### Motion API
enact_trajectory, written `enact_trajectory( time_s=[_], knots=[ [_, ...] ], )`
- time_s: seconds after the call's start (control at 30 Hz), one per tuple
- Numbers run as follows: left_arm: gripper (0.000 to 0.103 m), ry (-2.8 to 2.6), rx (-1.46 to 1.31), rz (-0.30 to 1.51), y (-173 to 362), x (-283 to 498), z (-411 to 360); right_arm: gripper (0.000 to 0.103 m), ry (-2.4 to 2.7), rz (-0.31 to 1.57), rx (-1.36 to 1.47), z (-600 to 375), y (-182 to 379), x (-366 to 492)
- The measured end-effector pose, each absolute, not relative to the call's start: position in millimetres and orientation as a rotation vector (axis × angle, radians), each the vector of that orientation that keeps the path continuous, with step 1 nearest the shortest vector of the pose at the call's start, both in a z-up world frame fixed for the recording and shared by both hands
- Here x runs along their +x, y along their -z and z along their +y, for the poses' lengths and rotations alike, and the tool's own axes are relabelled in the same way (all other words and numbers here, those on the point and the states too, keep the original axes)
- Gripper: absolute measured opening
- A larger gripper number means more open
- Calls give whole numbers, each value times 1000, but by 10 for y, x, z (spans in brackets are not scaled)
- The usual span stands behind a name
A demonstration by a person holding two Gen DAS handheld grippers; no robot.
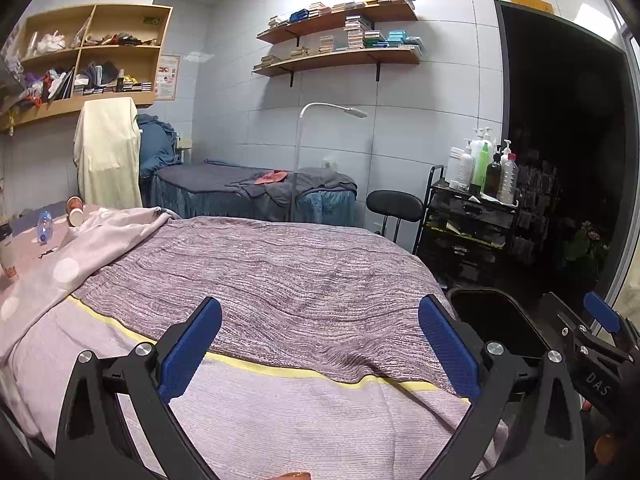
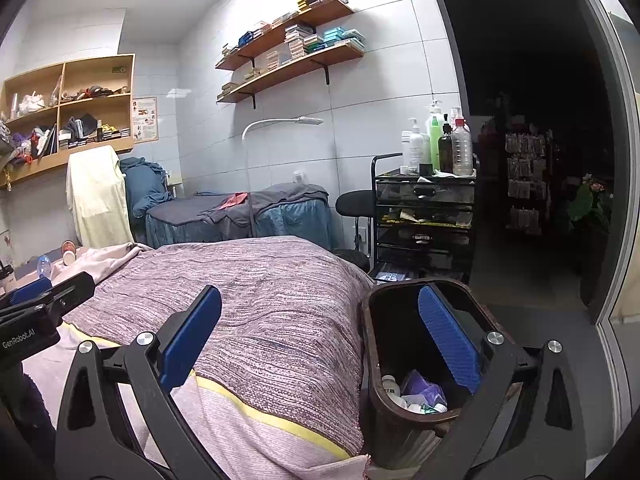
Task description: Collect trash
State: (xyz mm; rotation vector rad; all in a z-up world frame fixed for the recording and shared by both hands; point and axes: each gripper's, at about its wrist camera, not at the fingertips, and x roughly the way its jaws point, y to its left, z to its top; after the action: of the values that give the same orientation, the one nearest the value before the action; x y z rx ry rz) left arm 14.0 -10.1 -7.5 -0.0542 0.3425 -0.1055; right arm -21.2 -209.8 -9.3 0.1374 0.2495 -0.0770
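Observation:
A dark brown trash bin (image 2: 372,360) stands at the bed's right side, holding bottles and purple wrappers (image 2: 420,394); its rim also shows in the left wrist view (image 1: 492,300). My right gripper (image 2: 320,344) is open and empty, its right finger over the bin mouth. My left gripper (image 1: 320,344) is open and empty above the bed's purple knitted cover (image 1: 280,272). Far left on the bed lie a clear plastic bottle (image 1: 44,226), a paper cup on its side (image 1: 75,210) and a white cup (image 1: 7,258). The bottle (image 2: 43,266) and paper cup (image 2: 69,254) also show in the right wrist view.
A black trolley (image 2: 424,216) with pump bottles stands right of the bed, a black stool (image 2: 354,204) beside it. A second bed (image 1: 248,192) and a floor lamp (image 1: 298,152) lie behind. A dark doorway (image 2: 528,120) opens at right. Wall shelves (image 1: 340,36) hang above.

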Motion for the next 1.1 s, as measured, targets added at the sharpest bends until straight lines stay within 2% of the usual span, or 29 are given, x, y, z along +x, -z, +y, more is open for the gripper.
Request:
enact_trajectory(
  time_s=[1.1],
  knots=[
    [97, 114, -57, 350, 77, 133, -103, 97, 85, 262, 147, -2130, 132, -216]
  ],
)
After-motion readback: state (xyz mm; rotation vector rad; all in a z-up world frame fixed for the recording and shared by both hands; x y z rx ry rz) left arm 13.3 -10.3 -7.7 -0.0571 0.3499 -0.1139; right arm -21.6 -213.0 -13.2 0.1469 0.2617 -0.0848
